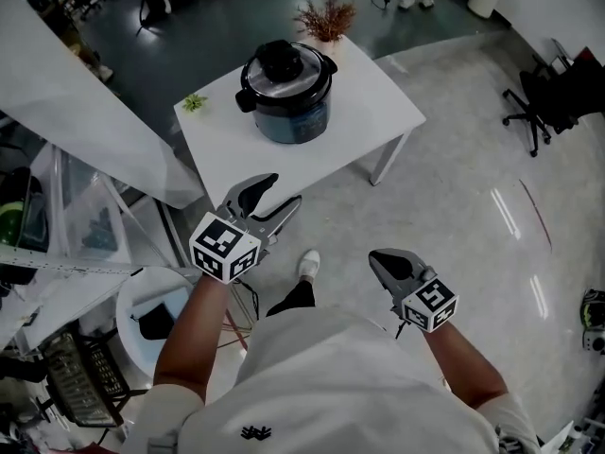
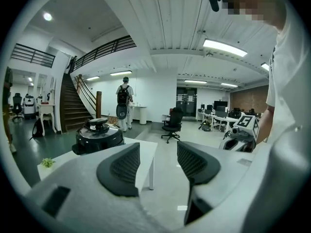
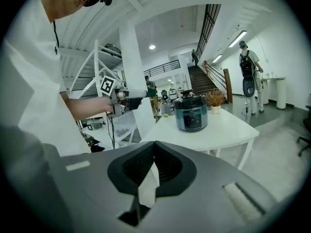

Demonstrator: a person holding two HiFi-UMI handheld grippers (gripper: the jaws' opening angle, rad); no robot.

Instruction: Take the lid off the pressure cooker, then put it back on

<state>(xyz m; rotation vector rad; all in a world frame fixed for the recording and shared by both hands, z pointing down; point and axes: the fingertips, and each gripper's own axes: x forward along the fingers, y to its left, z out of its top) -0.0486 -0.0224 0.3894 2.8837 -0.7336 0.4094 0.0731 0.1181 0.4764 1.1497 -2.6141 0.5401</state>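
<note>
- Left gripper: jaws partly apart, nothing between them. Right gripper: jaws together, empty.
- Glossy pale floor.
- Smooth white square table bears the round dark pressure cooker, lid on.

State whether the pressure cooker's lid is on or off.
On. The lid sits squarely atop the pressure cooker on the table.

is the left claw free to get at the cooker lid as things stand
Probably yes, once it moves closer: the left claw is open and empty, and only bare table lies between it and the lid.
</note>
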